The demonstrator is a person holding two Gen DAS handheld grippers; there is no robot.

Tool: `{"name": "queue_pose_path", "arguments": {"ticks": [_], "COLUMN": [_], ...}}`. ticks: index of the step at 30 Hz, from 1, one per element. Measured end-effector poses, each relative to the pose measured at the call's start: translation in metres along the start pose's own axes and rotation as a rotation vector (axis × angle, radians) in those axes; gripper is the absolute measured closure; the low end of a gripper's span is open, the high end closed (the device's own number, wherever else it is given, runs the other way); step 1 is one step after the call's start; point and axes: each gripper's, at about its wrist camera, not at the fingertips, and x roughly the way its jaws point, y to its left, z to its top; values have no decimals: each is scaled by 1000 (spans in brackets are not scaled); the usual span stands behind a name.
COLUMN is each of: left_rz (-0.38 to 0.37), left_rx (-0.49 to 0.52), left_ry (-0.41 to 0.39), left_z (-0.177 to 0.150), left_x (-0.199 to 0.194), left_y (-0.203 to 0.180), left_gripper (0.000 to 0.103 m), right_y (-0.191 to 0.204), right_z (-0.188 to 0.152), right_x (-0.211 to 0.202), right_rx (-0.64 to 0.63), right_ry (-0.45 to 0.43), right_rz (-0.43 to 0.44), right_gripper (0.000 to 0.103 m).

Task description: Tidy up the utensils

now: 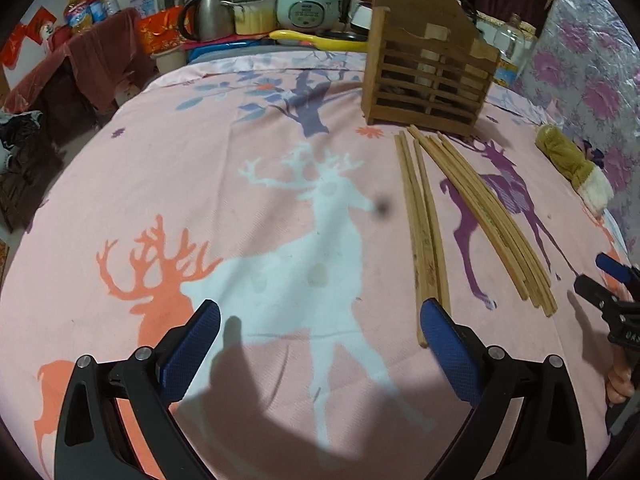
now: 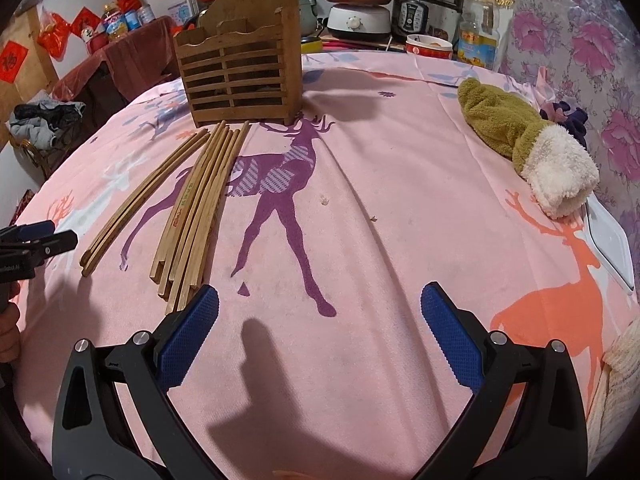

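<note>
Hidden or unclear: the inside of the wooden holder [image 1: 428, 68] is dark behind its slats, so what it contains cannot be told. In the left wrist view the near end of the small chopstick group [image 1: 422, 236] runs behind a blue fingertip pad [image 1: 448, 344]. A dark smudge sits on the cloth or the lens in that view; which one cannot be told.

Left gripper [image 1: 320, 340]: fingers spread wide, nothing between them, above the pink deer-print cloth [image 1: 200, 184]. From the right wrist view only its tips [image 2: 36, 240] enter at the left edge, with part of a hand below them.

Small chopstick group: a few sticks lie flat on the cloth, left of the larger bundle and apart from it, far ends pointing at the holder [image 2: 240, 68]. The right wrist view shows them whole [image 2: 136, 204].

Large chopstick bundle [image 1: 484, 216]: lies flat, fanned slightly, far ends just short of the holder's base. In the right wrist view its near ends [image 2: 192, 216] pass behind the left blue pad [image 2: 192, 332].

Holder: stands upright at the far side of the cloth. The right wrist view shows its front and two top compartments; the left wrist view shows it at an angle.

Right gripper [image 2: 320, 332]: fingers wide apart and empty, over the cloth. In the left wrist view only its tips [image 1: 608, 280] show at the right edge.

Plush mitten [image 2: 524, 148]: olive with a white cuff, lying right of the chopsticks, well apart; cut short in the left wrist view [image 1: 572, 164].

White tray [image 2: 608, 240]: seen only in the right wrist view, cut off by the edge.
</note>
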Motion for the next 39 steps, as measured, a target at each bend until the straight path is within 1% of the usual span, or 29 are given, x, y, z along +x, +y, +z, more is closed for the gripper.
{"name": "queue_pose_path", "arguments": {"ticks": [2,5,8,10,12,14,17,21,23,25,27,30,32,39], "left_rz": [-17,-16,6,24,72,88,73,78,75,79,71,20,6,59], "left_rx": [26,57,77,83,64,16,-17,48,86,104,89,36,37,110], "left_ry": [4,18,46,39,23,20,35,5,-2,-1,-15,-39,-34,19], "left_z": [-1,-2,-3,-3,0,3,5,4,2,2,3,5,5,4], "left_x": [0,5,13,11,10,10,12,7,6,7,4,-4,-3,15], "left_y": [-6,-11,-15,-14,-6,6,14,0,-9,-13,-10,-1,-3,-19], "left_gripper": [5,5,5,5,5,5,5,6,12,12,12,12,12,12], "right_y": [0,0,0,1,1,-1,-2,3,3,4,3,4,4,4], "right_z": [0,0,0,-1,-2,-2,-3,-4,-4,-4,-4,-4,-4,-4], "right_x": [0,1,3,5,7,11,16,18,18,18,18,18,18,18], "right_rx": [1,3,1,-3,-3,4,10,-13,-12,-15,-13,-15,-13,-16], "right_ry": [2,10,23,33,44,62,89,98,100,100,100,100,100,99], "right_rz": [0,-1,1,-1,-7,-6,-5,-28,-27,-30,-28,-30,-28,-32], "right_gripper": [6,6,6,6,6,6,6,5,5,5,5,5,5,5]}}
